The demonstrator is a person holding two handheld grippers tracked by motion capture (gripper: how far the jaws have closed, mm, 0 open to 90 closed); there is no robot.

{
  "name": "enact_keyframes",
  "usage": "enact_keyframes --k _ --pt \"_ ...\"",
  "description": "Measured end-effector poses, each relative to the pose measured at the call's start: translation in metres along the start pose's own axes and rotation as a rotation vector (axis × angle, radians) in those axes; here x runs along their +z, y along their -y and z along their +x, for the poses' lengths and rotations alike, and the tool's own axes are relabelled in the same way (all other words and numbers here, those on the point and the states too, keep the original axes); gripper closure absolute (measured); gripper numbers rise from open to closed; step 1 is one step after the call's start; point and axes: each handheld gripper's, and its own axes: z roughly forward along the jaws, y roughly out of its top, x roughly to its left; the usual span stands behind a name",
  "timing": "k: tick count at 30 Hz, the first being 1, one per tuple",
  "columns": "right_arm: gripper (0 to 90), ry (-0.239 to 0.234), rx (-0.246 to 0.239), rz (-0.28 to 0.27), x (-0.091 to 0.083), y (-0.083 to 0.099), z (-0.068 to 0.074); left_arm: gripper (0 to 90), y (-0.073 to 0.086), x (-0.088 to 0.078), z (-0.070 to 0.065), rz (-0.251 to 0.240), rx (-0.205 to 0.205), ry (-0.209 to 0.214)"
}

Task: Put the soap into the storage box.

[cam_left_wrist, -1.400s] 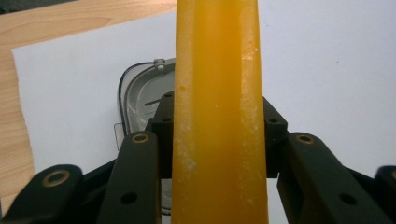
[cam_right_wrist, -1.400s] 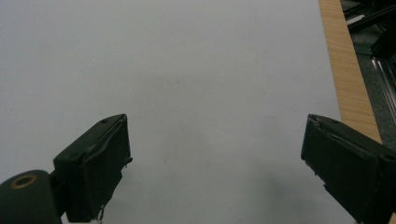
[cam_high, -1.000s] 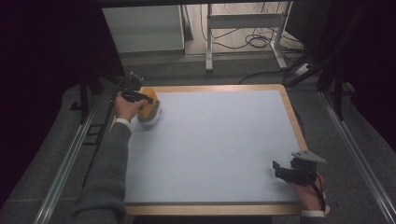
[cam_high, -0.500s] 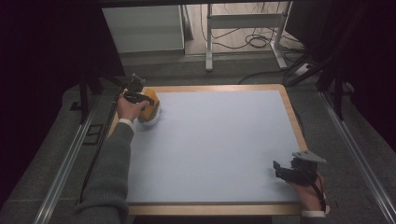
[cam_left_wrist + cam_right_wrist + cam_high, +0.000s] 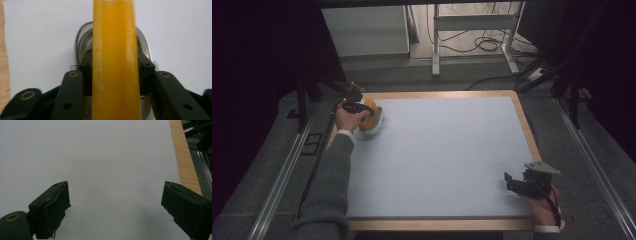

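orange piece (image 5: 115,62) clamped between left gripper (image 5: 115,72) jaws.

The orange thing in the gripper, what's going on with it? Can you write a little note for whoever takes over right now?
Left gripper: shut on the orange handle of what looks like a small iron-shaped object, with a metal base, at the far left corner of the table.
Right gripper: open, holding nothing, low over the bare mat near the near right corner.
Done: the handle is grasped.
Left: likely lifting or moving the object. I cannot tell whether its base is off the mat yet.
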Motion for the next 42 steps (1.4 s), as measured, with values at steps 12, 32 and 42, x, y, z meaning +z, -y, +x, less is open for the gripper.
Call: enact_keyframes --k 12,32,42 --pt "8.1 0.000 -0.002 0.002 0.000 0.000 0.000 24.7 0.005 -0.017 0.004 -0.024 0.020 -0.022" --pt "8.1 -0.005 -0.006 -0.003 0.000 -0.002 0.003 20.7 0.051 -0.082 -0.030 -0.159 0.195 0.108" --pt "8.1 -0.008 -0.011 -0.010 -0.001 -0.003 0.003 23.5 0.107 -0.086 -0.048 -0.210 0.259 0.196"
